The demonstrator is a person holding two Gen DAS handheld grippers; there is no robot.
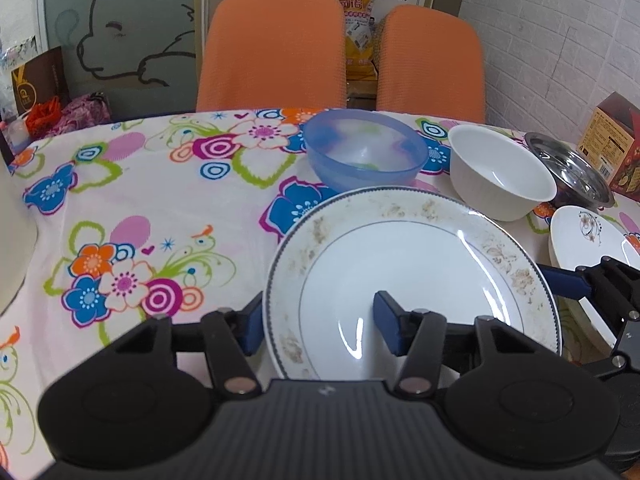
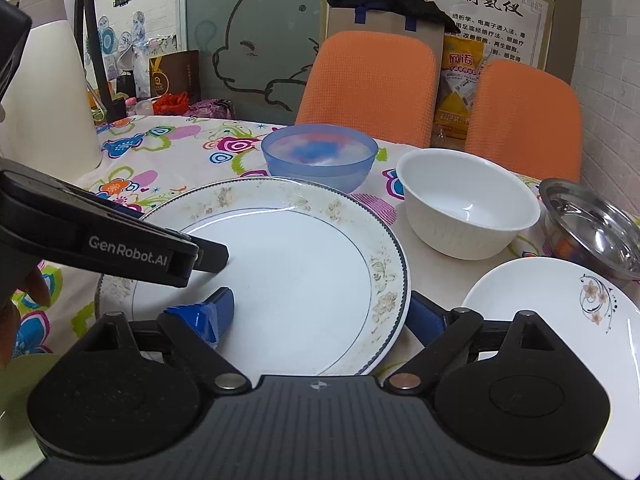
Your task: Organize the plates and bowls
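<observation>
Here the left hand-held gripper (image 1: pixel 318 326) stands wide open around the near left rim of the large plate (image 1: pixel 416 264), one finger outside, one over the plate. The right hand-held gripper (image 2: pixel 324 320) is also wide open, across the right rim of that plate. Just right lies a small flowered plate (image 2: pixel 560 320). Farther on the table (image 1: pixel 140 208) stand a blue bowl (image 1: pixel 364 154), a white bowl (image 1: pixel 500 172) and a steel bowl (image 2: pixel 592 232).

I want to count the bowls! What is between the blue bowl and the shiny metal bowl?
One white bowl stands between the blue bowl and the metal bowl. Both wrist views show it, the right one most clearly.
</observation>
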